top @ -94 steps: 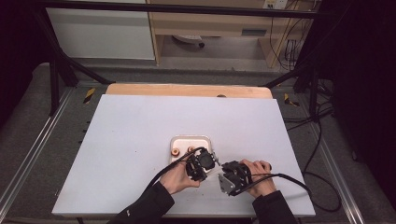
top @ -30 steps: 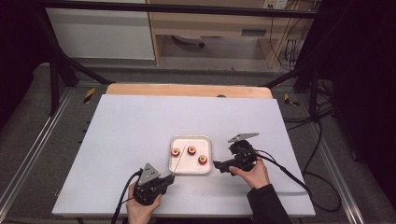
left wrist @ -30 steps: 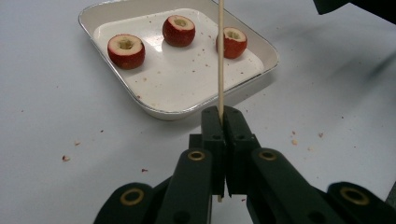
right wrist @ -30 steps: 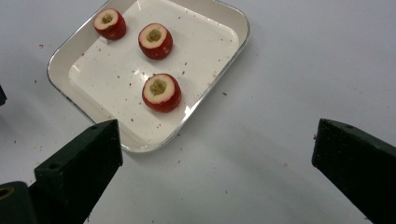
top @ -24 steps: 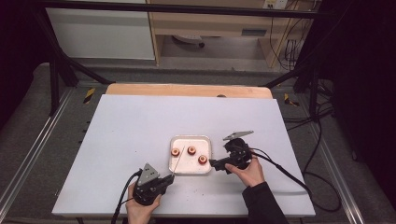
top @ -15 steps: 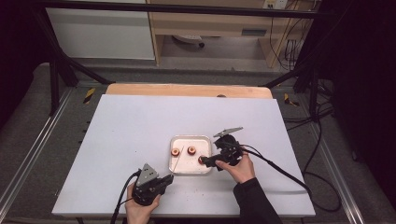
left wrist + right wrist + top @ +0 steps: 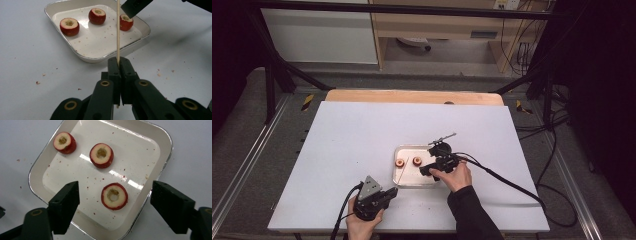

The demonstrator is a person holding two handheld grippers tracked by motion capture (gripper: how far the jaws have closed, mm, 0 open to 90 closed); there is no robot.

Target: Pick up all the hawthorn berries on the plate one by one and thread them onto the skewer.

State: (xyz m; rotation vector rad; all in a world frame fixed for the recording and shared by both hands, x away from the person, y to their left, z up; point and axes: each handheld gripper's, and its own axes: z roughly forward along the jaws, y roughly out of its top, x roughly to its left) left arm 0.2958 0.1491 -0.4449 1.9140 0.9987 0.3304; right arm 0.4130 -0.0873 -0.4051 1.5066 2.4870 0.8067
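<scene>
The right gripper (image 7: 113, 207) hangs over the tray (image 7: 163, 142) with its jaws released, one on each side of a cored red fruit ring (image 7: 114, 195) but not touching it; they have just been closing in on it. This ring lies in the part of the tray towards the desk's right edge. Two more rings, the middle ring (image 7: 101, 155) and the far ring (image 7: 63, 142), lie side by side nearer the tray's left side, each apart from the others. Red crumbs speckle the white tray floor.

The left gripper (image 7: 118, 61) has its jaws clenched on a thin wooden skewer (image 7: 118, 30), which runs straight out from them and reaches over the tray's near rim (image 7: 105, 58). In the left gripper view the skewer's line passes just beside the ring under the right gripper, and one black jaw of that gripper hangs close above that ring at the skewer's far end. Whether skewer and jaw touch cannot be told.

In the high view the tray (image 7: 404, 181) sits on the white desk (image 7: 362, 130) a little right of the middle, towards the near edge. The left gripper (image 7: 388, 192) rests by the near edge, left of the tray; the right gripper (image 7: 426, 170) is over the tray's right side. Black cables (image 7: 507, 182) trail from the right gripper across the desk towards the near right corner. A wooden board (image 7: 412, 96) lines the desk's far edge. Crumbs lie scattered on the desk around the tray.
</scene>
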